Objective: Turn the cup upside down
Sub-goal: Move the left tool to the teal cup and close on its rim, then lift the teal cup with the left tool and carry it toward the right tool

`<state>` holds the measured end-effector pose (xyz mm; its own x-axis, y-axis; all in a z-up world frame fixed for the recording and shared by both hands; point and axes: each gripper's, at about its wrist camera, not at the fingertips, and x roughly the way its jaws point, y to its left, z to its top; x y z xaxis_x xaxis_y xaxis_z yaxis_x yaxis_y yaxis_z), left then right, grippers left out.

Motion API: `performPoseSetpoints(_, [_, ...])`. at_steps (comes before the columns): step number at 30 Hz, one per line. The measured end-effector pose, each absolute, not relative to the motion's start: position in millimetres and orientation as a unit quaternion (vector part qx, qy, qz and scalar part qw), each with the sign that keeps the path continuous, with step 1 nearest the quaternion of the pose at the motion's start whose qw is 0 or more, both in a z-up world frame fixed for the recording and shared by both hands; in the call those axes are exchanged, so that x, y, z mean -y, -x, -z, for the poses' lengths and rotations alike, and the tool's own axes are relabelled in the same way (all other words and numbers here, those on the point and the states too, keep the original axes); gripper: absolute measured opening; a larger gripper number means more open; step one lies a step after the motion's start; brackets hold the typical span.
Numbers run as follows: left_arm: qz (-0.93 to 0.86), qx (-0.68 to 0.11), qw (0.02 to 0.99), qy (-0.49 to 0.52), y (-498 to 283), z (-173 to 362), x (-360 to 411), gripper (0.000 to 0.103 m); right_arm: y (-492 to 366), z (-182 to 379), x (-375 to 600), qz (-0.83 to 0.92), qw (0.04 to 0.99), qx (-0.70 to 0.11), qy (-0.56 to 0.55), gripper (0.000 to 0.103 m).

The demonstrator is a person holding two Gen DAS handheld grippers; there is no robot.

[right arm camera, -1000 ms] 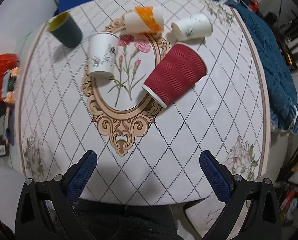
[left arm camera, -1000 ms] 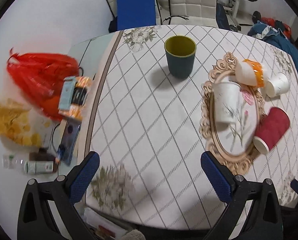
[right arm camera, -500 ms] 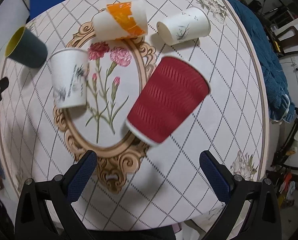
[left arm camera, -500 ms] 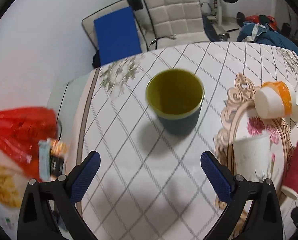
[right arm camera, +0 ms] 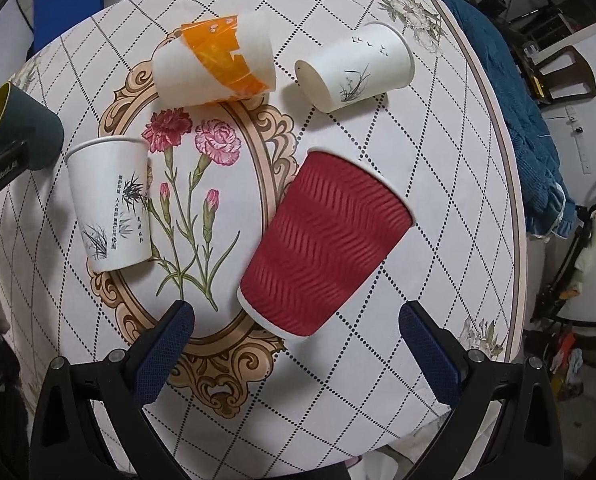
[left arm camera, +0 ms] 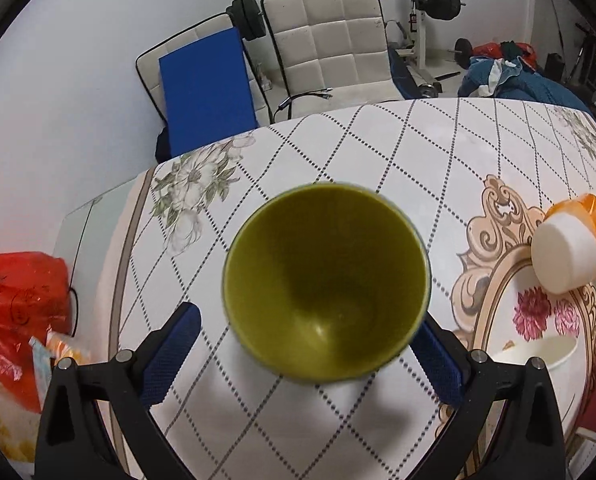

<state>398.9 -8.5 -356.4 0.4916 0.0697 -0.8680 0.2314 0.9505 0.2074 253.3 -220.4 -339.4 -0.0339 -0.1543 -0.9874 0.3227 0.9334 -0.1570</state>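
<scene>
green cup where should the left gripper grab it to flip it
Grip the green cup across its outer wall, a little below the rim, coming in level from the near side where the left gripper already straddles it with open jaws. It stands upright, mouth up, with round tapering sides, so a side pinch across the widest part probably leaves room to roll the wrist and turn it over onto the table.

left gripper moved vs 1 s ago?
Yes. The left gripper has closed in on the green cup, which now sits between its open fingers; against the floral tablecloth, it advanced toward the table's far edge.
</scene>
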Motion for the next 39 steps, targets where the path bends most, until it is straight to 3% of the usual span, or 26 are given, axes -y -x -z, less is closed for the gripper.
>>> performPoseSetpoints(7, [0.066, -0.481, 0.863, -0.14, -406.4, 360.2, 13.4, 0.102, -257.8, 339.3, 218.7, 0.18, 0.69, -0.698, -0.059, 0.103])
performPoseSetpoints(8, [0.071, -0.476, 0.866, -0.137, -407.4, 360.4, 14.3, 0.092, -257.6, 339.3, 218.6, 0.181, 0.691, -0.698, -0.058, 0.103])
performPoseSetpoints(9, [0.078, -0.474, 0.867, -0.136, -408.3, 360.8, 15.5, 0.075, -258.1, 339.2, 218.3, 0.182, 0.691, -0.697, -0.057, 0.103])
performPoseSetpoints(10, [0.084, -0.472, 0.867, -0.138, -409.5, 362.2, 17.2, 0.072, -258.0, 338.6, 218.6, 0.184, 0.691, -0.697, -0.057, 0.103])
performPoseSetpoints(25, [0.092, -0.467, 0.866, -0.153, -393.3, 340.9, 15.5, 0.07, -249.3, 323.2, 217.1, 0.194, 0.702, -0.682, -0.062, 0.103])
performPoseSetpoints(39, [0.097, -0.501, 0.842, -0.174, -307.3, 278.6, 2.0, 0.07, -216.6, 304.1, 212.4, 0.171, 0.73, -0.659, -0.07, 0.103])
